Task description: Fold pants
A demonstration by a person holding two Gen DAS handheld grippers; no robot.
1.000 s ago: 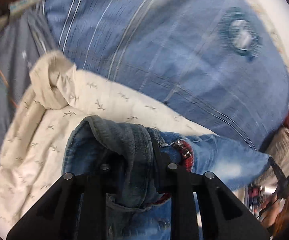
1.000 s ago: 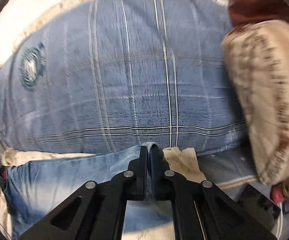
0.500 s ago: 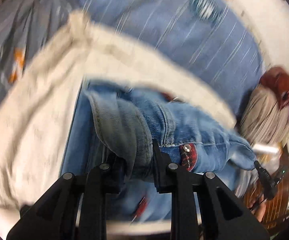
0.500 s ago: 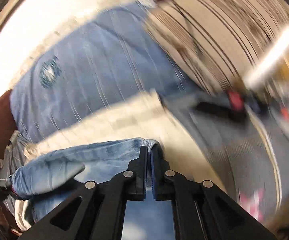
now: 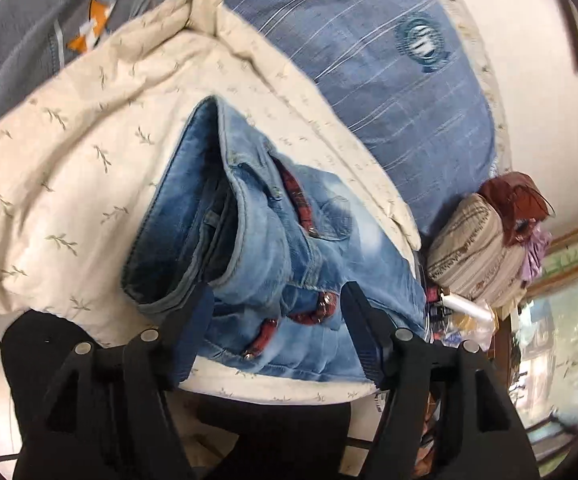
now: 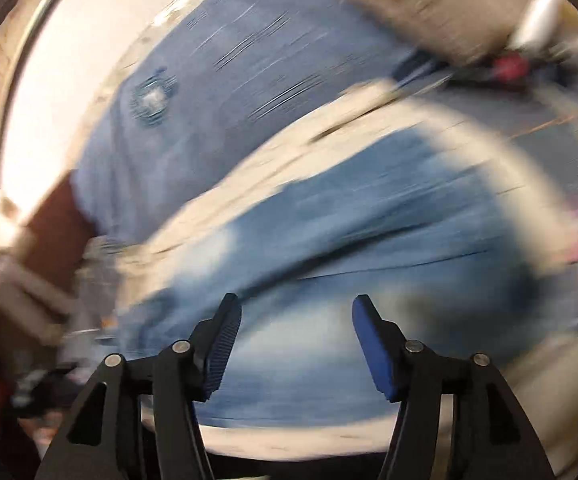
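I've got both tools spreading their jaws; the left tool [image 5: 277,324] stands apart over the folded jeans [image 5: 273,264] on the cream quilt [image 5: 69,152], denim between but unpinched; the right tool [image 6: 295,344] is apart too; blurred view, probably clear of cloth; risk: the bulky top fold springs open, or a pad snags the waistband.

Bright even light; right wrist view smeared, left sharp, fisheye-bent edges.
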